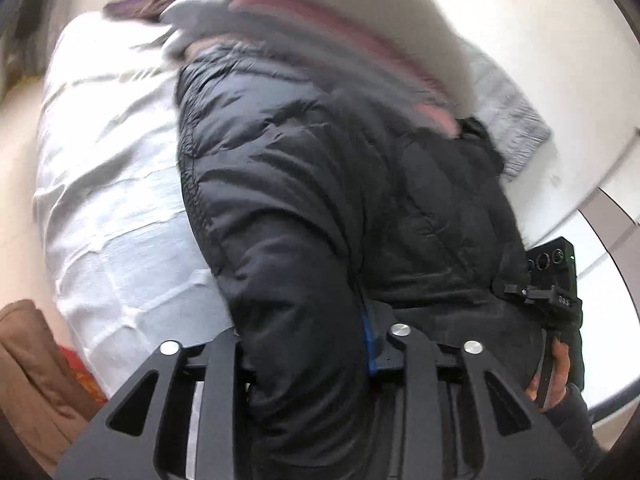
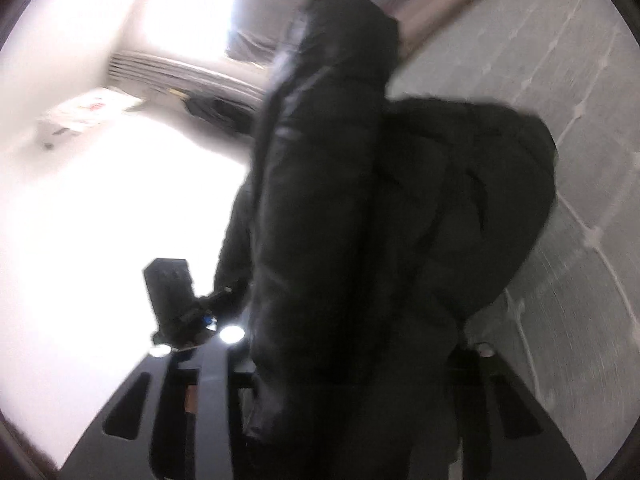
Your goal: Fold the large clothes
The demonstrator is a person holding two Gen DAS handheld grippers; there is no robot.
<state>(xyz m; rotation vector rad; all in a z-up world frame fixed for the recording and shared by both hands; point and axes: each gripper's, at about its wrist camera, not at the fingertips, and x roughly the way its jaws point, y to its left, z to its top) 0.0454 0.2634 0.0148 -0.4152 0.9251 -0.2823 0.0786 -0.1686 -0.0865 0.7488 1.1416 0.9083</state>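
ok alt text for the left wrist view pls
A black puffer jacket bunches between the left gripper fingers, over a bed with a white sheet. The other gripper shows at right.

Left wrist view: angled down along its fingers, very close to black jacket (image 1: pixel 320 200) on white bed sheet (image 1: pixel 112 200). Right wrist view: shallower tilt, equally close. Both 2 views share the jacket (image 2: pixel 340 200)

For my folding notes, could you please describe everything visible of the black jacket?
The black jacket is puffy, quilted and slightly shiny, like a padded nylon coat. It lies bunched over a white sheet, its folds running up between the left tongs and the right tongs. A pink-striped garment overlaps its far end.
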